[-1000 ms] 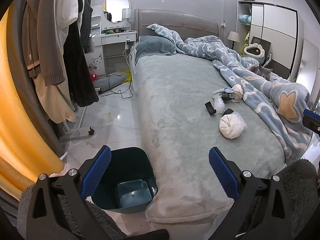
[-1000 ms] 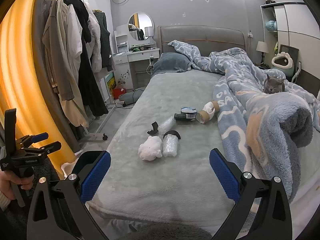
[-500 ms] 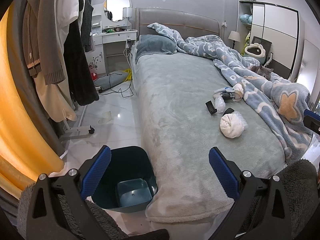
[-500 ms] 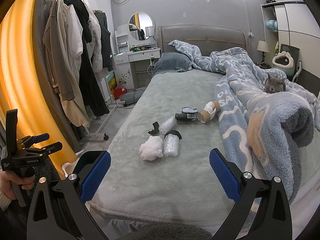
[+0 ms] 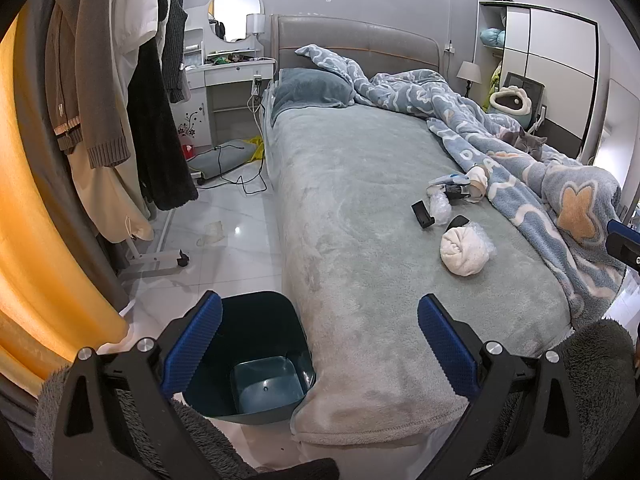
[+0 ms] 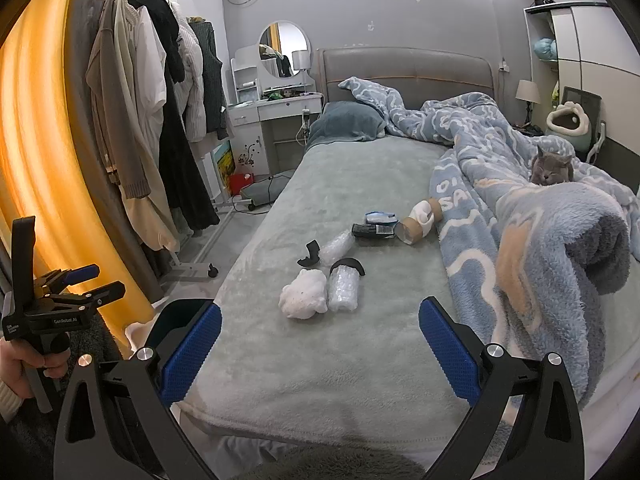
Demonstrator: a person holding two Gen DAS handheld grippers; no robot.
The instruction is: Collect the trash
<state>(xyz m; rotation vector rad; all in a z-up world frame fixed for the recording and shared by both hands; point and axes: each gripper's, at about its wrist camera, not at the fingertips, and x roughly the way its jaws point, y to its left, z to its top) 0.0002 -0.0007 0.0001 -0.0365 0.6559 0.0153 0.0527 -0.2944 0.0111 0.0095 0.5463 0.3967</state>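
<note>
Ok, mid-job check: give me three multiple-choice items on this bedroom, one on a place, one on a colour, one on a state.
1. Where is the bin?
A. on the bed
B. on the floor beside the bed's foot corner
C. under the vanity

2. What colour is the crumpled wad on the bed?
A. white
B. red
C. black

3. How do the right gripper jaws stand?
A. shut on a tube
B. shut, holding nothing
C. open, holding nothing

Answers: B, it stands on tiles against the bed; A, pale white lump; C, blue pads far apart.
</note>
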